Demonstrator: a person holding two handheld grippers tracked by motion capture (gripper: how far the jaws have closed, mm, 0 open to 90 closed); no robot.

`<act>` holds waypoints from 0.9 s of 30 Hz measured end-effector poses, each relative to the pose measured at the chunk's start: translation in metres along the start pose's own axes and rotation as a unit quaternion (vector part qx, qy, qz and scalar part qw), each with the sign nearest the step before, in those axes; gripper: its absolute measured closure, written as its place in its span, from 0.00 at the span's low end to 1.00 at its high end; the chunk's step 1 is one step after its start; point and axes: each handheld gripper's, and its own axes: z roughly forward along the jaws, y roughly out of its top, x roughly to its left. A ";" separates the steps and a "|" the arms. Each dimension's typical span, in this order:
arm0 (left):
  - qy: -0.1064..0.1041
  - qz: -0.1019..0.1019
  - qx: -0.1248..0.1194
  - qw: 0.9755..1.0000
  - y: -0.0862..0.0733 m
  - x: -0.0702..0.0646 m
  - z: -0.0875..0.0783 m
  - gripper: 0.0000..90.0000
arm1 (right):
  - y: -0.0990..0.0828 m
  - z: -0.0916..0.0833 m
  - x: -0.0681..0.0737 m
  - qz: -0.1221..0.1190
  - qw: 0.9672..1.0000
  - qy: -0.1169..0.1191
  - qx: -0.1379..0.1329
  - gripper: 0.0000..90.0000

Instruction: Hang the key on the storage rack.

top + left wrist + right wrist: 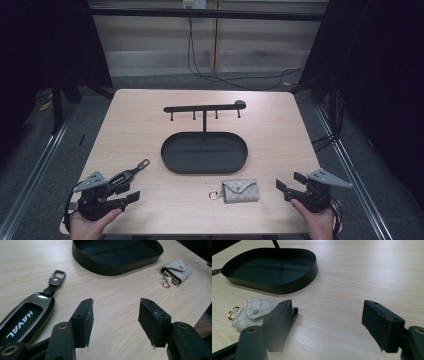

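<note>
Spread jaws of left gripper (134, 196) beside Haval key fob (121, 177) near table's front-left corner; right gripper (281, 185) likewise spread; better to square up before pinching.

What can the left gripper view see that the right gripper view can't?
The left gripper view alone has the car key fob, lettered HAVAL, lying on the table beside the open left tool. The right gripper view alone has the stand's thin post rising behind the tray, plus the open right tool. Both have the black oval tray and the pale key pouch with its gold ring.
</note>
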 end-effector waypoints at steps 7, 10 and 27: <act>-0.019 -0.006 0.015 1.000 0.001 0.002 0.001 0.59 | 0.000 0.003 -0.002 0.008 1.000 0.005 0.009 0.26; -0.026 -0.012 0.015 0.999 0.001 0.004 -0.001 0.61 | 0.001 0.005 -0.002 0.008 1.000 0.004 0.017 0.20; -0.001 0.020 0.066 0.998 0.020 -0.002 0.000 0.61 | 0.000 0.004 -0.001 0.013 1.000 0.015 0.017 0.20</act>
